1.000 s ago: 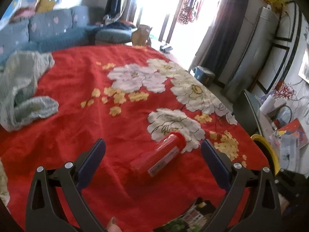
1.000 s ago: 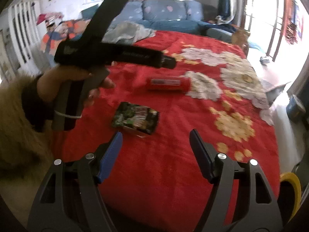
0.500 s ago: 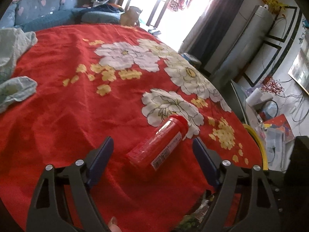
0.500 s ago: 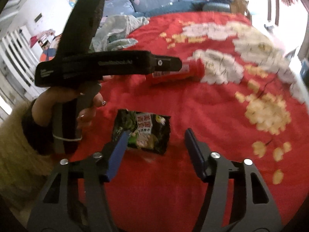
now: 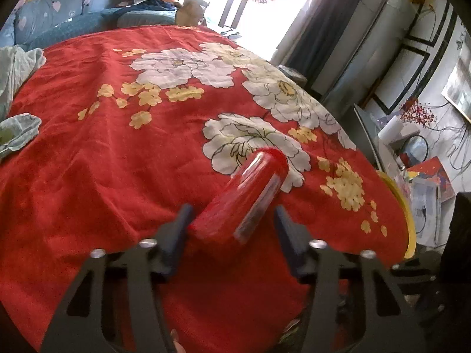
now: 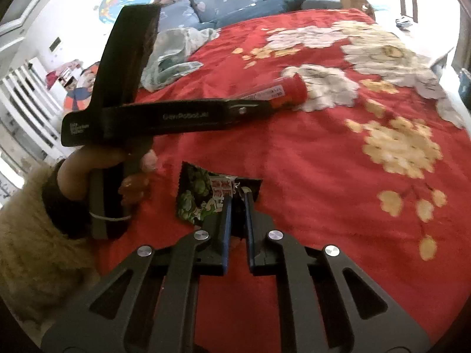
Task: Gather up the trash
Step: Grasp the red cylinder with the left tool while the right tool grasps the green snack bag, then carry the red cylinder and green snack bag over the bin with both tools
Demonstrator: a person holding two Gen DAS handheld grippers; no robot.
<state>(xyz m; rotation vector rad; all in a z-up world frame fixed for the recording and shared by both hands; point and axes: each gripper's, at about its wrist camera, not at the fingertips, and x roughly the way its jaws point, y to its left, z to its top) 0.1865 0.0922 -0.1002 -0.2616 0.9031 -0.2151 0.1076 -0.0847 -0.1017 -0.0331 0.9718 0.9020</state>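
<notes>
Left wrist view: my left gripper (image 5: 231, 220) straddled the base of the red plastic bottle (image 5: 244, 197), which lay on its side on the red floral bedspread (image 5: 117, 158), toward the near right edge of the bed, cap pointing away. The jaws were closing around it. The left pad looked to be at the bottle's wall; on the right a gap remained, so no firm grip yet.

Right wrist view: my right gripper (image 6: 237, 203) had its jaws pinched down on the near right corner of the green snack wrapper (image 6: 203, 194), which lay flat near the bed's near edge, just beside my left hand (image 6: 103, 170).

Risks, as I judged them:
- The bottle was round and smooth on soft cloth. With one pad arriving first it could roll or squirt forward out of the jaws.
- The jaws sat low on the base end, so a lift might tip the cap end down.
- The pads could catch bedspread folds along with the bottle.
- The wrapper was held by one thin corner. It could tear or slip free on lifting.

Against a second before: both grippers had then stood wide and higher above the bed, with the bottle well ahead of the left jaws and the wrapper lying untouched ahead of the right. The bottle looked shifted slightly, its image now blurred.
</notes>
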